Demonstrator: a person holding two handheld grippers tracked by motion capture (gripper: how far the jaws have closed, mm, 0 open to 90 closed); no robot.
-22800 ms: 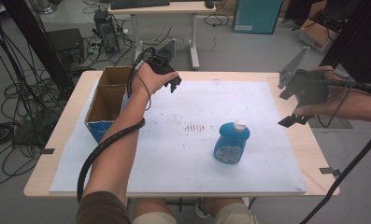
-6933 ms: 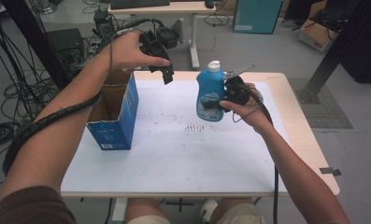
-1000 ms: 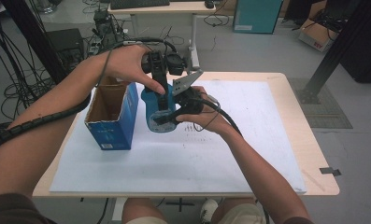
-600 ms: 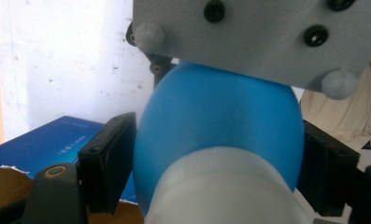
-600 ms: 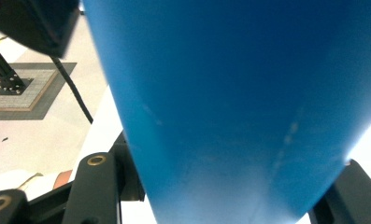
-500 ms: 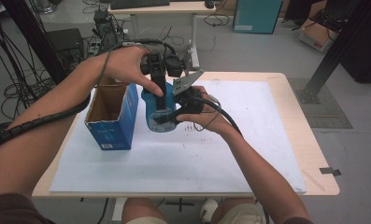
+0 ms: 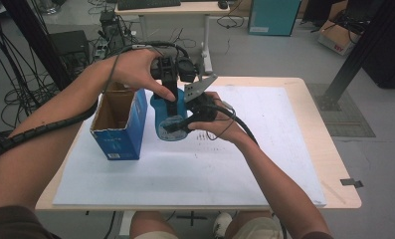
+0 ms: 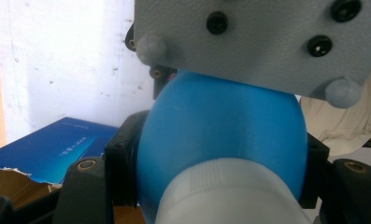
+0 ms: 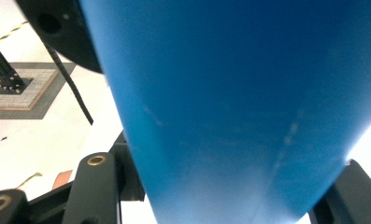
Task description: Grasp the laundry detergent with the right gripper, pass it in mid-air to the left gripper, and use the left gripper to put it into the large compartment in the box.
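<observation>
I have the blue bottle upright over the white sheet that covers most of the light wooden table, just right of the open blue carton, which stands near the table's left edge with its torn cardboard flaps up. My right gripper comes in from the right and has its jaws clamped on the bottle's body; in the right gripper view the blue wall sits tight between the two black jaws. My left gripper reaches down from above, and its jaws have just been closing: in the left gripper view they now press on either side of the bottle's shoulder, just above the white cap, so both grippers are holding the same bottle. The grey plate of the right gripper lies across the top of that view.

The sheet is marked with a patch of small dark specks just right of the bottle (ink or scuffs, I cannot tell which). Beyond the table the floor is grey, with a tangle of black cables at the left, a second desk carrying a keyboard behind, a teal cabinet beside it and a cardboard box at far right. A black post rises from a plate on the floor to the right.
</observation>
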